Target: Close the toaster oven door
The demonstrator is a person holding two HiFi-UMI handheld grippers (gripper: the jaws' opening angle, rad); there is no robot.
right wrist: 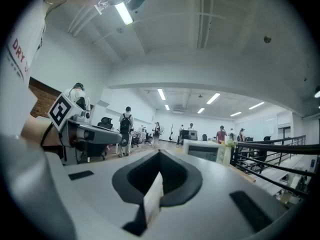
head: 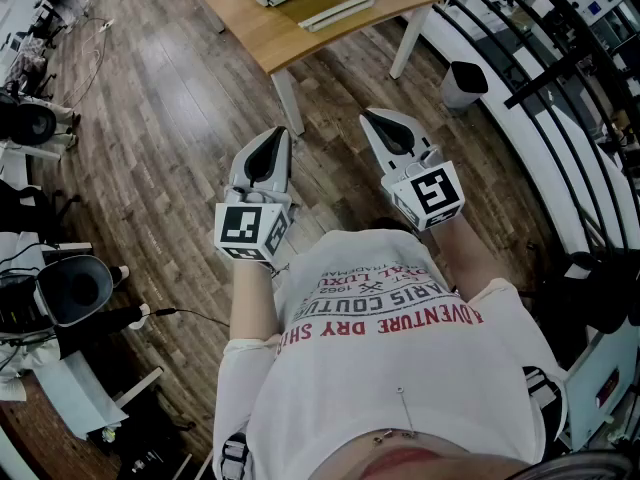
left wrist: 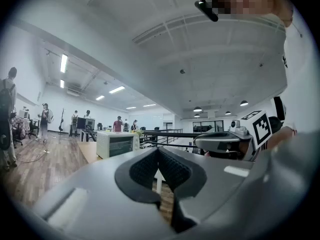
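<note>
Closest to the lens is the printed white shirt of the person carrying my tools. Both tools are held out level just ahead of it, side by side over bare wooden floor, which I read as a carrying pose and not a working one. I see the left hand-held gripper clenched on nothing, its ribbed pads meeting at the tips. The right hand-held gripper is pinched together at the tips too. A pale strip shows low in the gap behind its tips, and I cannot tell whether that is part of the tool or something beyond it. The toaster oven sits on the wooden desk straight ahead of both tools and well apart from them. It lies a little left of the left one's line and a little right of the right one's line. From here its door is too small for me to say how far it hangs open. My judgement is that the task is not yet begun. With clenched jaws a push on the door should do, so the next need is simply to close the distance.
</note>
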